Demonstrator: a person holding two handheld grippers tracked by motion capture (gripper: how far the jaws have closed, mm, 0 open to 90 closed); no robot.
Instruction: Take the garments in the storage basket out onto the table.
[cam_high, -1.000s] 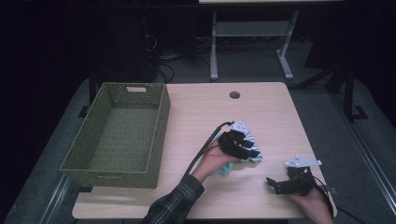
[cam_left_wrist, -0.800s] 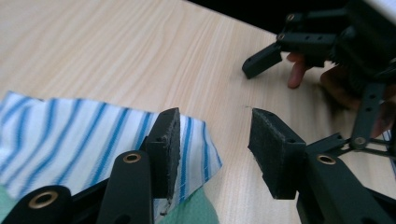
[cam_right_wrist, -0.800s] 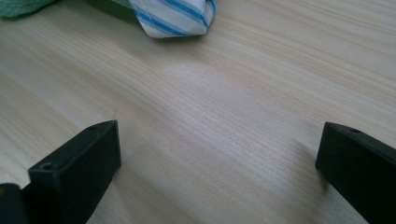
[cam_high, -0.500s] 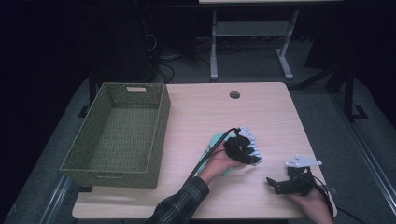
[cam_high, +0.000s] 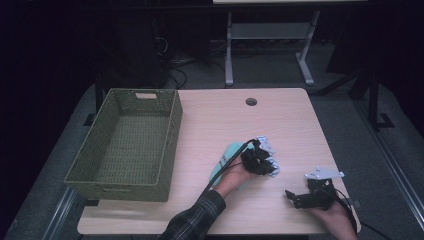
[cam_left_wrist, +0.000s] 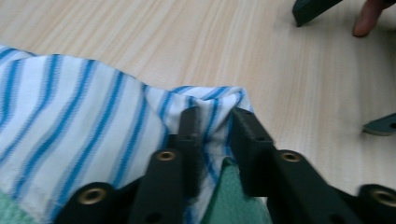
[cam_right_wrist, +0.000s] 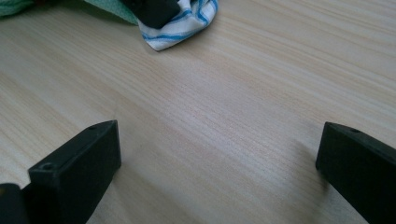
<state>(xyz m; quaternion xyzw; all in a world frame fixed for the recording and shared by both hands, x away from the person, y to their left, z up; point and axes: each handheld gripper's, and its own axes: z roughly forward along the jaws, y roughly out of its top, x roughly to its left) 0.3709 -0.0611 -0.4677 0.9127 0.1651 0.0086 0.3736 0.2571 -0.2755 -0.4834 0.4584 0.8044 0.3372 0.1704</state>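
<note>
A white cloth with blue stripes (cam_left_wrist: 84, 116) lies on the wooden table (cam_high: 280, 120), partly over a green cloth (cam_high: 226, 156). My left gripper (cam_left_wrist: 215, 121) has just been closing and now pinches a raised fold of the striped cloth between its pads. From above, the left gripper (cam_high: 260, 161) sits on top of the striped cloth (cam_high: 268, 146), covering most of it. My right gripper (cam_high: 295, 197) rests on the table at the front right, jaws wide apart with bare wood between them (cam_right_wrist: 219, 140). The striped cloth's corner (cam_right_wrist: 182, 23) lies farther off in the right gripper view.
A green woven basket (cam_high: 175, 120) stands at the table's left side with nothing in it. A round cable hole (cam_high: 251, 101) sits near the far edge. Beyond the table are dark floor and a metal stand (cam_high: 229, 55).
The left gripper has sunk onto the cloths and shifted slightly right. Its jaws have closed on a fold of the striped cloth. The right gripper has stayed put.
</note>
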